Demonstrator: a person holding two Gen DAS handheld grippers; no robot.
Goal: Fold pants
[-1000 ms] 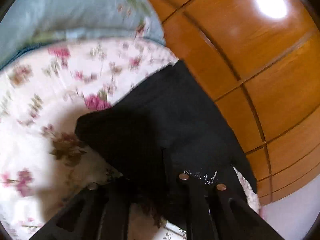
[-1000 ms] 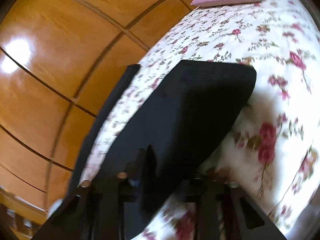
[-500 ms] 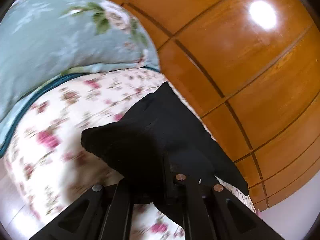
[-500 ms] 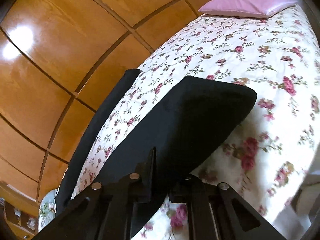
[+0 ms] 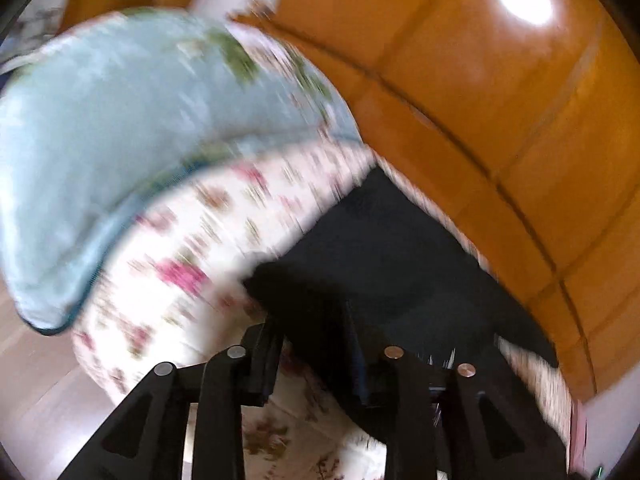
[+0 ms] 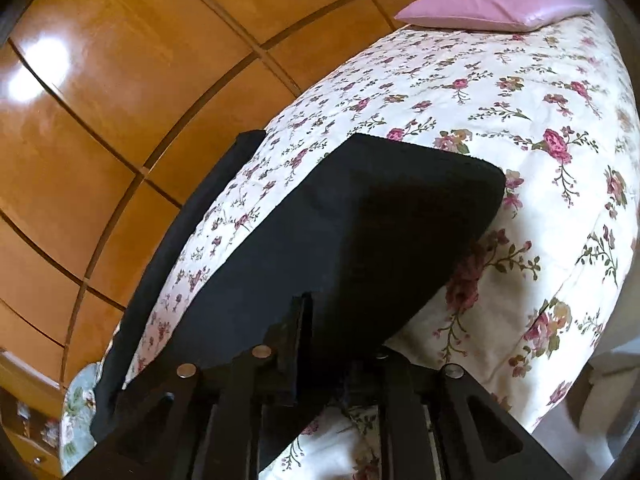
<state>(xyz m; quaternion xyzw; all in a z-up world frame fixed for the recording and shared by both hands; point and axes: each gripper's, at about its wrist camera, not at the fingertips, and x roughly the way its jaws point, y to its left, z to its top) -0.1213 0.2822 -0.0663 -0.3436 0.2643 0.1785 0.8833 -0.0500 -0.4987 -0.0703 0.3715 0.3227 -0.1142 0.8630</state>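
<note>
My left tongs [image 5: 316, 344] have just been opening, the pants [image 5: 384, 248] seemingly loose between them; my right tongs [image 6: 340, 344] pinch the pants [image 6: 360, 220] over the bedspread [image 6: 520, 92].

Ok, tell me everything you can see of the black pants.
The black pants are plain dark cloth, matte, lying folded on the floral bedspread near the bed's edge by the wooden wardrobe. Their far end is a straight hem; the near end is lifted. The right gripper pinches that near end. The left gripper has just been opening, with cloth between its fingers.
</note>
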